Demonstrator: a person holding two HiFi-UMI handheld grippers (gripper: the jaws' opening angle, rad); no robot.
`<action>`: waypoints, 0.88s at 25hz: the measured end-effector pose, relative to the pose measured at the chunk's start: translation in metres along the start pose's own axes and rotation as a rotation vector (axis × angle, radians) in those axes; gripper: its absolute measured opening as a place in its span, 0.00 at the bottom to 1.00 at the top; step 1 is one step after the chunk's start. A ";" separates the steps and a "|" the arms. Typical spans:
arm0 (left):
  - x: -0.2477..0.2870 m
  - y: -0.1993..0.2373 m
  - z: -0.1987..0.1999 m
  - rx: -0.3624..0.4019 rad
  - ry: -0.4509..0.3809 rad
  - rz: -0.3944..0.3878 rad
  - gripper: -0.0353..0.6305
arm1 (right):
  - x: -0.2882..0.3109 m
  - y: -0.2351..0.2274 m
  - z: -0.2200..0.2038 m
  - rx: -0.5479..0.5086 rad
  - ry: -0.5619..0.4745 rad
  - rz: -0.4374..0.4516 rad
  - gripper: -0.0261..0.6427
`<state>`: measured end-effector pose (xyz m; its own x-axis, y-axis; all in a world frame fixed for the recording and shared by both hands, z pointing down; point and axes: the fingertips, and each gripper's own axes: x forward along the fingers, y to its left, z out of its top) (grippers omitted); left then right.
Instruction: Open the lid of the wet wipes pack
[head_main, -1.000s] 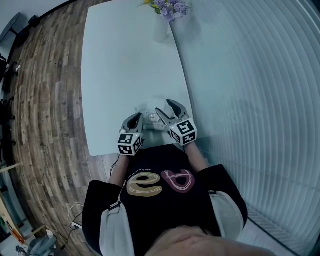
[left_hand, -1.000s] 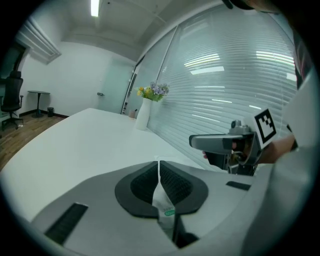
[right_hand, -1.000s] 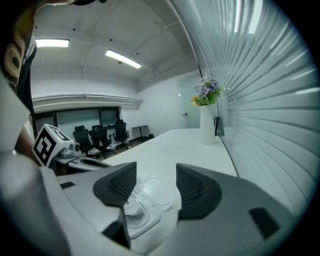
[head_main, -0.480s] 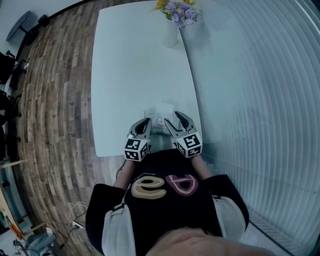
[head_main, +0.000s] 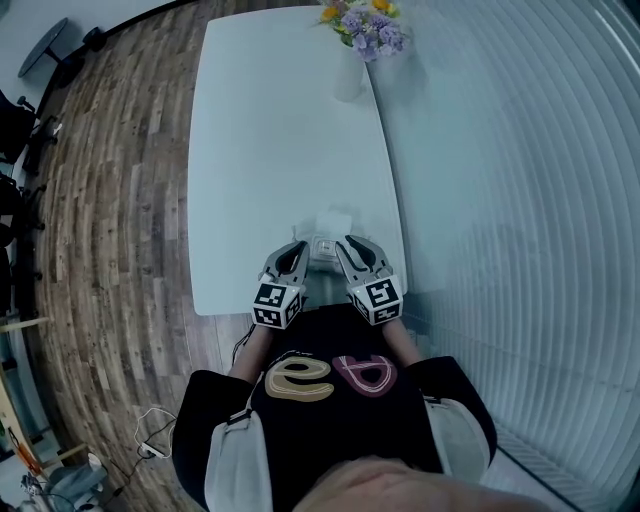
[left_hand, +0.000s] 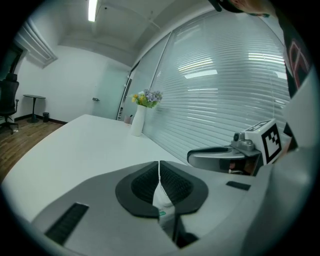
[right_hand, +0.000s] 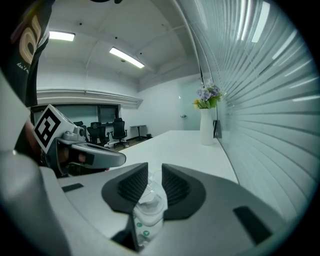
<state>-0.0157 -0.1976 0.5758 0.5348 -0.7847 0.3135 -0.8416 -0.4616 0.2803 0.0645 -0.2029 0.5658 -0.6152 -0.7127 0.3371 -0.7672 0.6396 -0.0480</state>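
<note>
Head view, with both gripper views. The wet wipes pack lies on the white bench just inside its near edge, toward the corner beside the slatted blinds. The left gripper is closed on the pack's thin film edge (white, with a green mark), the pads nearly meeting on it. The jaws of the right gripper are closing, with the clear plastic lid standing between the ribbed pads and lying against them. Both grippers reach in over the near edge from the person's body, side by side and close together, with the pack between their tips. Beyond the pack the bench top runs bare to the far end, where a white vase with flowers stands near the blind-side edge, well apart from the grippers. The bench's right edge runs close along the blinds, leaving little room on that side. Its left edge borders the wood floor, where office chairs stand well away.
</note>
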 end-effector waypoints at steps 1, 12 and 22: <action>0.000 -0.001 0.000 0.002 0.000 -0.002 0.08 | 0.000 0.002 0.001 -0.011 0.001 -0.002 0.16; -0.001 -0.005 0.003 0.017 -0.009 -0.007 0.08 | -0.005 -0.003 -0.003 -0.041 0.018 -0.055 0.06; 0.001 -0.009 0.000 0.031 0.006 -0.014 0.08 | -0.006 -0.002 -0.006 -0.055 0.030 -0.056 0.06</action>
<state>-0.0078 -0.1947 0.5733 0.5466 -0.7759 0.3149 -0.8362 -0.4851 0.2559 0.0706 -0.1985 0.5692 -0.5651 -0.7396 0.3657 -0.7889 0.6141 0.0229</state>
